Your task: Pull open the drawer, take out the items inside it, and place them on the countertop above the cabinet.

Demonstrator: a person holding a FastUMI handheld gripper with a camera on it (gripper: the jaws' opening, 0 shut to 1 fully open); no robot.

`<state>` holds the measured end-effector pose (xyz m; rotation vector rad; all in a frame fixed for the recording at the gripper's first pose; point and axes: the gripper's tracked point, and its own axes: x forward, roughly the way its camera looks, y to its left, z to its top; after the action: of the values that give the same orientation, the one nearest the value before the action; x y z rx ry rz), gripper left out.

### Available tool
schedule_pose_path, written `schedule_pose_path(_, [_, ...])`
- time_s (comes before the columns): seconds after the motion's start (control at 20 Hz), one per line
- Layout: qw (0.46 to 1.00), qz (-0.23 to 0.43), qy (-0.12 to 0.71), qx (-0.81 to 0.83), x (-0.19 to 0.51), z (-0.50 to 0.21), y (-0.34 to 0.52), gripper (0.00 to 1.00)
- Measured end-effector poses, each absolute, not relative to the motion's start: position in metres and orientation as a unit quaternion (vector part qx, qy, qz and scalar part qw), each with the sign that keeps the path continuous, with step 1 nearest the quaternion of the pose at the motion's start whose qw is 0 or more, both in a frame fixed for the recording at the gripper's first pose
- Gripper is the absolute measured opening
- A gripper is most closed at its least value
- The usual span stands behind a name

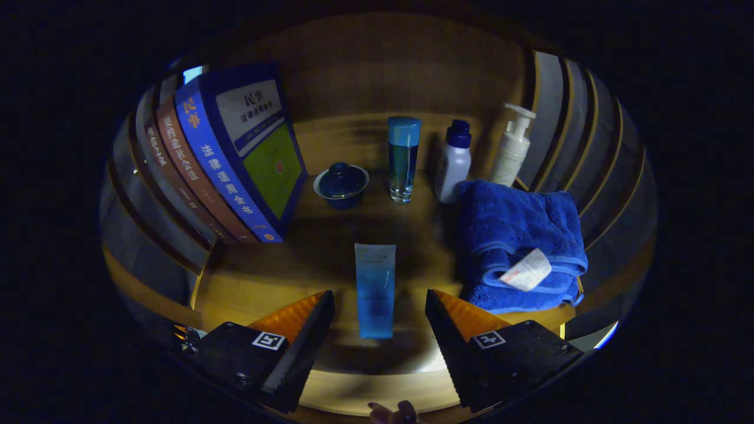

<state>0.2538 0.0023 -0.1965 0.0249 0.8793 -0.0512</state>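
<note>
The blue tube [375, 290] is seen lying flat on the counter [330, 253], seemingly just released; the gripper [380, 312] is held with jaws spread, grasping nothing.

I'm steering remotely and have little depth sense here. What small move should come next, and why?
Probably back the tool straight away from the blue tube. The tube lies flat on the countertop, the fingers stand open on either side without touching it, so it looks already placed.

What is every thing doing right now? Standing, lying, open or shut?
claw: open, either side of the tube
tube: lying flat
books: leaning
lidded cup: lid on
tall bottle: upright, capped
white bottle: upright, capped
pump bottle: upright
towel: folded
</note>
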Motion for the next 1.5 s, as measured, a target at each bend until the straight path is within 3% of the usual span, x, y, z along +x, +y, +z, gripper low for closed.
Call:
schedule_pose_path(0.65, [0.965, 0.036, 0.254, 0.05, 0.075, -0.127, 0.018, 1.0])
schedule_pose_path(0.9, [0.975, 0.034, 0.21, 0.062, 0.01, -0.15, 0.014, 1.0])
schedule_pose_path(1.15, [0.974, 0.017, 0.218, 0.058, -0.044, -0.198, 0.0, 1.0])
schedule_pose_path(1.5, [0.968, -0.01, 0.247, 0.049, -0.055, -0.265, -0.018, 1.0])
